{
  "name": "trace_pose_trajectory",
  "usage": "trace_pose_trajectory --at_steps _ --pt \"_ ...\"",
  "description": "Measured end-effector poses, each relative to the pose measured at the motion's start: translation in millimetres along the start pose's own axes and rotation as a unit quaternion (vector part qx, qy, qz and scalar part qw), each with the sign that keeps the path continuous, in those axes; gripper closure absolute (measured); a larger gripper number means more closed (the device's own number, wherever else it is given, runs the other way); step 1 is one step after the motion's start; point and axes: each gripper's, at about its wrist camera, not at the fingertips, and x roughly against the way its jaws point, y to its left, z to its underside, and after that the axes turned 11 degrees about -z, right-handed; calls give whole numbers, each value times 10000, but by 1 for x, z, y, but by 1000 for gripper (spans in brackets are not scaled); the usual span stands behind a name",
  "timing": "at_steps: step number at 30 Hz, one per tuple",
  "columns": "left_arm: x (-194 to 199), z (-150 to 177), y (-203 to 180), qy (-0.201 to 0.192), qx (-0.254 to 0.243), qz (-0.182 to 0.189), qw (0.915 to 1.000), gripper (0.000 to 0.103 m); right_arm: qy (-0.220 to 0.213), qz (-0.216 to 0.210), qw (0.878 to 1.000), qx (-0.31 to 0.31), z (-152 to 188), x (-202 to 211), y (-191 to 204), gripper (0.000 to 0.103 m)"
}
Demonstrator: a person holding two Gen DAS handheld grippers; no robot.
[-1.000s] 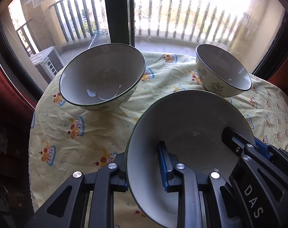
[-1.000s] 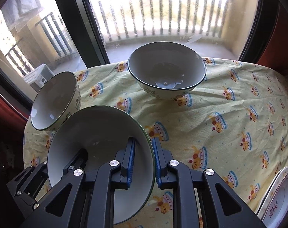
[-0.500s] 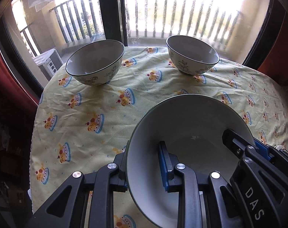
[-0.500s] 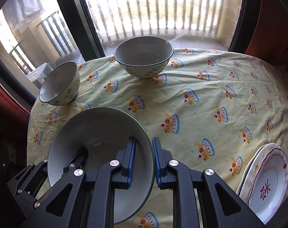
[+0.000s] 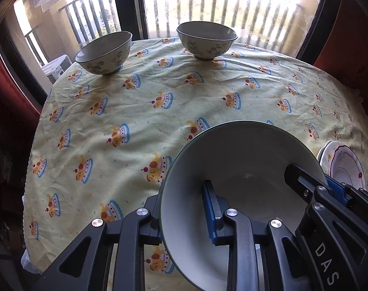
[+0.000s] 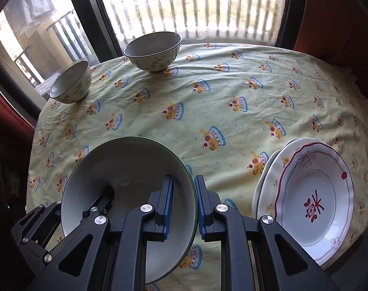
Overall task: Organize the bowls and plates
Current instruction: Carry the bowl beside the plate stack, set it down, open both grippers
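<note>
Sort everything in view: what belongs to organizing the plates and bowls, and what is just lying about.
Belongs to the job:
- large green-rimmed white bowl, gripped by left gripper and right gripper
- two small floral bowls
- stacked red-trimmed white plates

Just there:
- yellow cake-print tablecloth
- balcony railing

big white bowl with a dark green rim [image 5: 232, 165]: smooth, shiny glazed dish | yellow cloth with cake pictures [image 6: 232, 82]: soft, matt, wrinkled | white plate with a red edge [image 6: 315, 194]: glossy glazed | black gripper arms [image 6: 135, 237]: matt plastic, shiny metal pins | blue finger pads [image 6: 169, 203]: ridged, rubbery-looking
</note>
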Motion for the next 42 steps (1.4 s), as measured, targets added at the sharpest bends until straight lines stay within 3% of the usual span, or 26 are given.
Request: trace_pose_trajectory --at_steps 21,29,32,33,36,37,40,42 --pt "-3 47 -22 -6 182 -152 9997 78 200 -151 9991 351 43 -4 -29 82" --pt "-2 54 -26 87 196 -107 9997 68 309 -192 9986 372 49 -6 -34 82" --pt "-3 55 -27 156 196 -181 9995 60 384 -232 9983 382 50 -7 -35 82" --pt "-1 56 -28 160 177 -232 9994 56 407 -249 9981 397 50 -7 -34 79" --pt "6 57 -26 70 210 -361 9991 51 310 -157 9986 410 51 -3 -36 48" --pt "7 56 -25 65 248 -331 9991 43 240 -83 9989 398 50 0 -37 40" --pt "14 55 -24 15 358 -235 9991 31 142 -230 9990 349 48 8 -40 29" --pt "19 53 -23 -15 350 -198 9992 27 88 -272 9988 388 45 13 -38 28"
